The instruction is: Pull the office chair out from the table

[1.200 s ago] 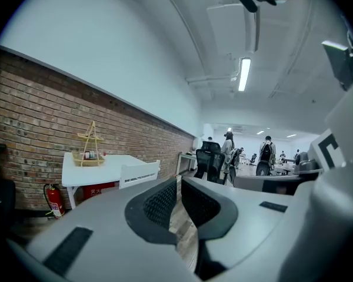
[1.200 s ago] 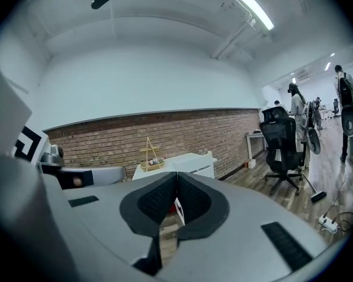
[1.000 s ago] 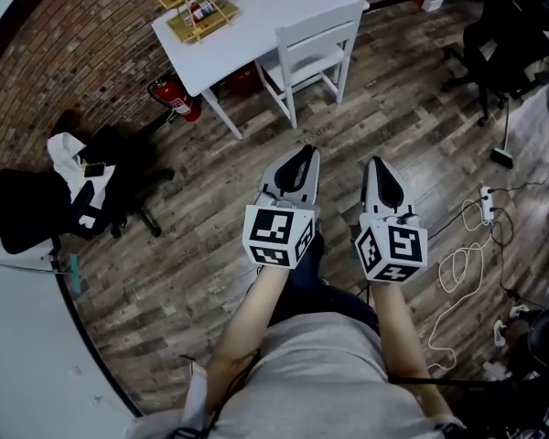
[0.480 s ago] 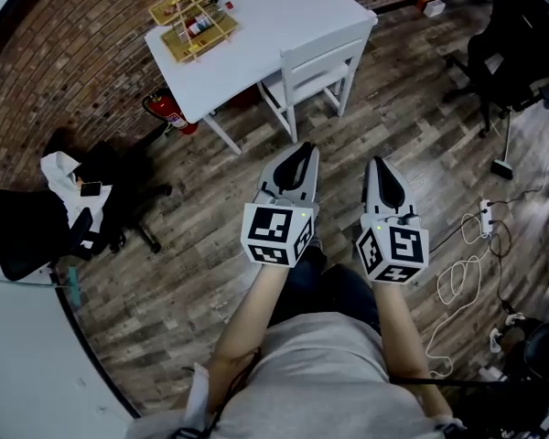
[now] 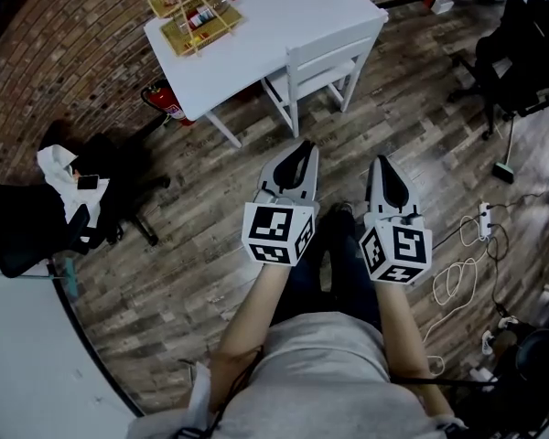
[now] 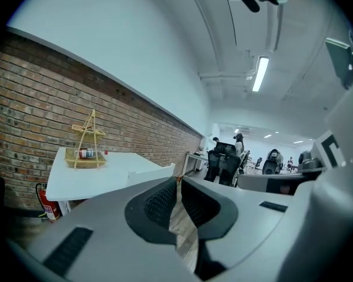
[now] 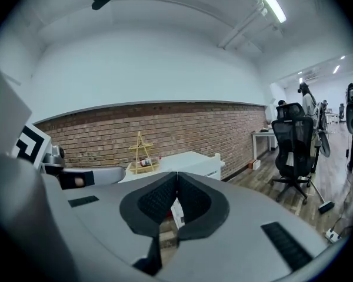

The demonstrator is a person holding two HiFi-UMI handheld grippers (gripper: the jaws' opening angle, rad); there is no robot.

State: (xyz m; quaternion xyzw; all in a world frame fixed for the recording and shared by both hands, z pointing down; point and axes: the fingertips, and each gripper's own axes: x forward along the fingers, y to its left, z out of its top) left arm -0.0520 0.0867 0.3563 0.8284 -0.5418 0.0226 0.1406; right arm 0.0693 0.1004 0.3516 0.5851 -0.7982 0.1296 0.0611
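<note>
- Shows the white chair [image 5: 325,62] at the top of the head view, pushed in at the near edge of the white table [image 5: 284,7], seat under the tabletop and backrest facing the camera.
- Holds the left gripper [image 5: 303,151] out over the wood floor, well short of that chair, jaws closed tip to tip on nothing.
- Holds the right gripper [image 5: 382,165] just beside it, jaws likewise pressed together and empty.
- Aims both grippers toward the chair and table.
- Bears a wooden rack [image 5: 178,37] on the table's far left corner, a red-labelled bottle [image 5: 206,16] lying in it.
- Tucks a red fire extinguisher [image 5: 167,103] under the table's left side, by the brick wall.
- Leaves a black office chair [image 5: 522,44] at the right edge, well apart from the table.
- Sets a second dark chair [image 5: 119,186] at the left, draped with clothes, a phone [image 5: 89,182] on top.
- Trails a white cable [image 5: 453,277] and power strip [image 5: 484,216] across the floor at the right.
</note>
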